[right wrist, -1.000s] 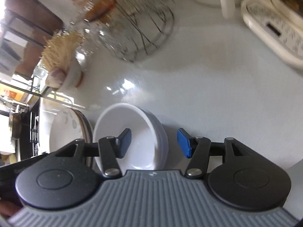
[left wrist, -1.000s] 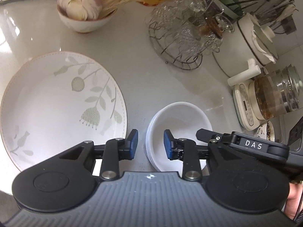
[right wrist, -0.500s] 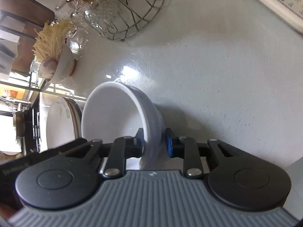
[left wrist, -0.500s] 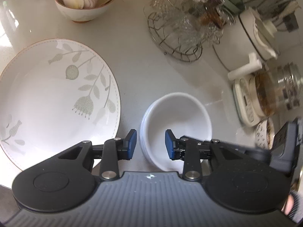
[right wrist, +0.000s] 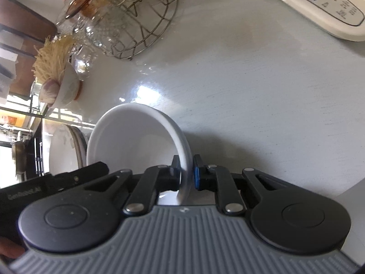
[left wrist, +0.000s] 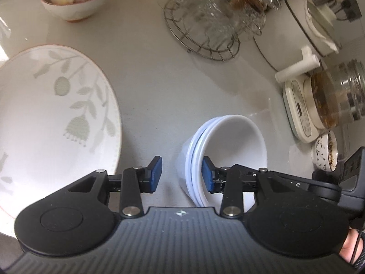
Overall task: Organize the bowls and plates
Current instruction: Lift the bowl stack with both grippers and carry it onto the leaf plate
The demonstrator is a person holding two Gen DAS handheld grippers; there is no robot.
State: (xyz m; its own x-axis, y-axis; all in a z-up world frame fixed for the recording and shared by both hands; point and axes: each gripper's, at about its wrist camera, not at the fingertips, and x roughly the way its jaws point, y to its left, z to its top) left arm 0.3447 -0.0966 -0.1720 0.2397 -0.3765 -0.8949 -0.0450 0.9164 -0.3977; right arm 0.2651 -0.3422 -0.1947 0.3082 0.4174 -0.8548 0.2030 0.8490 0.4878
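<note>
Left wrist view: my left gripper (left wrist: 180, 174) is spread, gripping nothing. Its right pad sits inside the white bowl stack (left wrist: 228, 150), its left pad outside over the bare countertop (left wrist: 159, 86). The stack looks like 2–3 nested bowls, tipped up on edge, w/ the leaf-pattern plate (left wrist: 54, 118) near on its left. Behind are a wire basket of glassware (left wrist: 205, 29), a garlic bowl (left wrist: 73, 4), a glass kettle on its base (left wrist: 330, 100) and a small patterned cup (left wrist: 325, 153).

Right wrist view: my right gripper (right wrist: 186, 175) is clenched on the bowl rim (right wrist: 182, 150), one pad inside, one outside, so that's the grip that counts. The bowl is tilted and, I judge, lifting off the counter, though contact underneath is hidden.

Step in hand: picking up the bowls to move them. Next: keep the clamp firm and carry level toward wherever they stack, prob. by the plate.

Only the left view shows several nested rims; only the right shows the pinch itself, plus the plate's stacked edges (right wrist: 75, 146).
</note>
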